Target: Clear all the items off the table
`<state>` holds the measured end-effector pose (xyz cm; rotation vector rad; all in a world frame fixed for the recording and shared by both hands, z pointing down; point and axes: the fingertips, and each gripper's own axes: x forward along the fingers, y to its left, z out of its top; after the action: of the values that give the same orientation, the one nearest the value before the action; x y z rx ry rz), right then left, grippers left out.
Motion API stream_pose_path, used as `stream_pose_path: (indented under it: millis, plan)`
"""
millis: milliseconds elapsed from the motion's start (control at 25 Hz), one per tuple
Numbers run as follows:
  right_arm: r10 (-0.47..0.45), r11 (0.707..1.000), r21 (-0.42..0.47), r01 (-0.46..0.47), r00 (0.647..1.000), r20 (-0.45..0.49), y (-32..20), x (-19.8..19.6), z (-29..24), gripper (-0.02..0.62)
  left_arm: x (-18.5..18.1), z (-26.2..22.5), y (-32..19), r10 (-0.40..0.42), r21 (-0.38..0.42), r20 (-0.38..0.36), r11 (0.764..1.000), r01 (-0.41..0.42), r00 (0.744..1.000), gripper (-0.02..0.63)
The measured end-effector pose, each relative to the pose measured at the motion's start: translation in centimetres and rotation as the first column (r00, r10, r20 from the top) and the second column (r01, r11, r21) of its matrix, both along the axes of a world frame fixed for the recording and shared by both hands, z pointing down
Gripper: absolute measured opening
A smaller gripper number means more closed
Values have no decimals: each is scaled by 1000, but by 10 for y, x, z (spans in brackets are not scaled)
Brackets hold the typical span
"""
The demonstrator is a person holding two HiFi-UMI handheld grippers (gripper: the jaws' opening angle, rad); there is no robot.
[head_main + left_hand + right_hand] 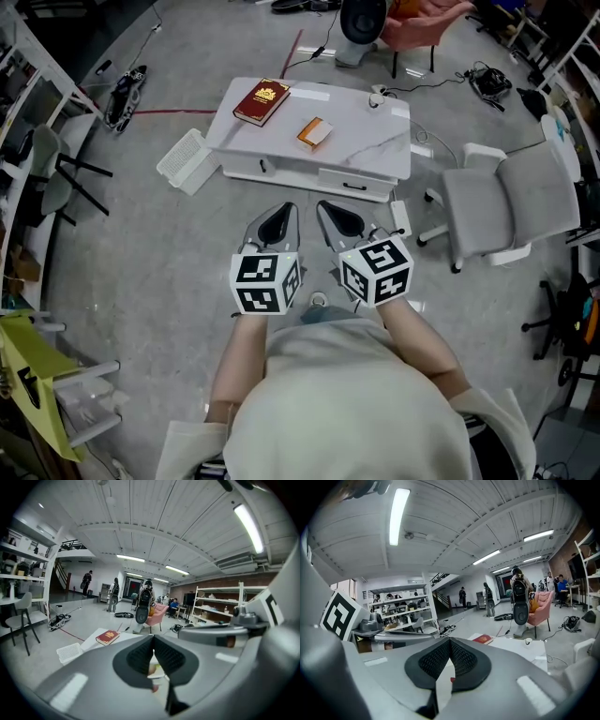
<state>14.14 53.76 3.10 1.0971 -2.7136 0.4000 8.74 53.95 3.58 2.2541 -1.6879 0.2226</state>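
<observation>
A low white table [375,150] stands ahead of me on the grey floor. On it lie a dark red book [262,101] at the left end, a small orange box [314,133] in the middle and a small white object [378,97] at the far right edge. My left gripper [272,223] and right gripper [339,221] are side by side, short of the table, both shut and empty. The book [108,636] shows left of the left gripper [153,641] in its own view. The right gripper view has the book [483,639] just beyond the right gripper [450,644].
A white perforated tray [189,160] lies on the floor at the table's left. A grey office chair [511,202] stands to the right. A pink chair [427,23] and a black-and-white machine [361,23] are behind the table. Cables trail on the floor. Shelving lines the left.
</observation>
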Motion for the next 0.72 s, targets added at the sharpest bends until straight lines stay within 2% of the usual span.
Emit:
stream_pose_path:
  millis: [720]
  plan:
    - [-22,999,-27,23,999,36,-67,13,7,-5,9,8,-65,-14,-17,-6,1000,14,1000,9]
